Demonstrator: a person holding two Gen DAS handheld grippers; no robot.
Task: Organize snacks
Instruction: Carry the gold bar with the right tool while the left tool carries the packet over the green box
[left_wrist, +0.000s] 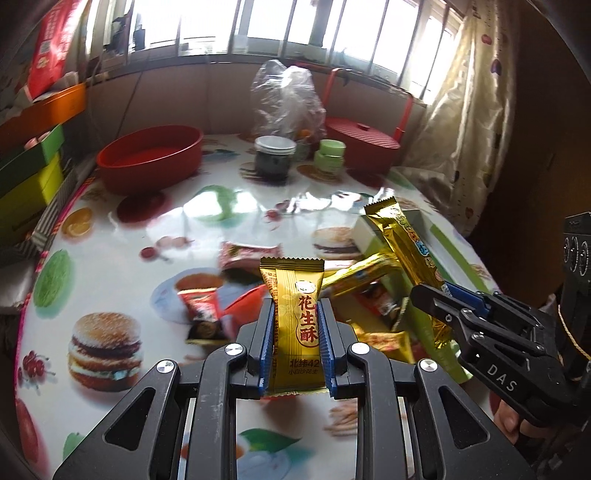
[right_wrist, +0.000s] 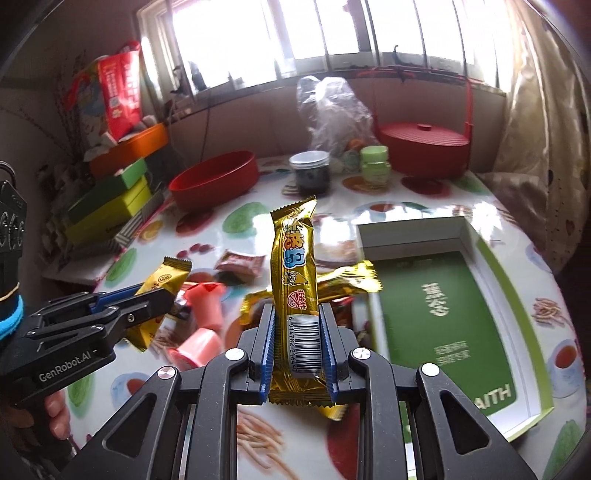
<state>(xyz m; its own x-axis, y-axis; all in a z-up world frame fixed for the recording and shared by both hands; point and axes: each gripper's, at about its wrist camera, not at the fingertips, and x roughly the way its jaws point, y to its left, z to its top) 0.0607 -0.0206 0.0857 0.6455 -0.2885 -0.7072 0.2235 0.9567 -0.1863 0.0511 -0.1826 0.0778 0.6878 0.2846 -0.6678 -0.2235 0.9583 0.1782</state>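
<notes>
- Left gripper: ribbed blue pads clamped on flat gold foil candy packet, crimped ends, upright above glossy printed tablecloth.
- Right gripper: jaws pinched on long gold foil snack bar, upright beside open green box.

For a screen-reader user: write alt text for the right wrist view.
The right tool grips a long gold snack bar upright above a table with a food-print cloth. To its left the left tool holds a smaller gold candy; an open green box lies to the right, loose snacks behind.
</notes>
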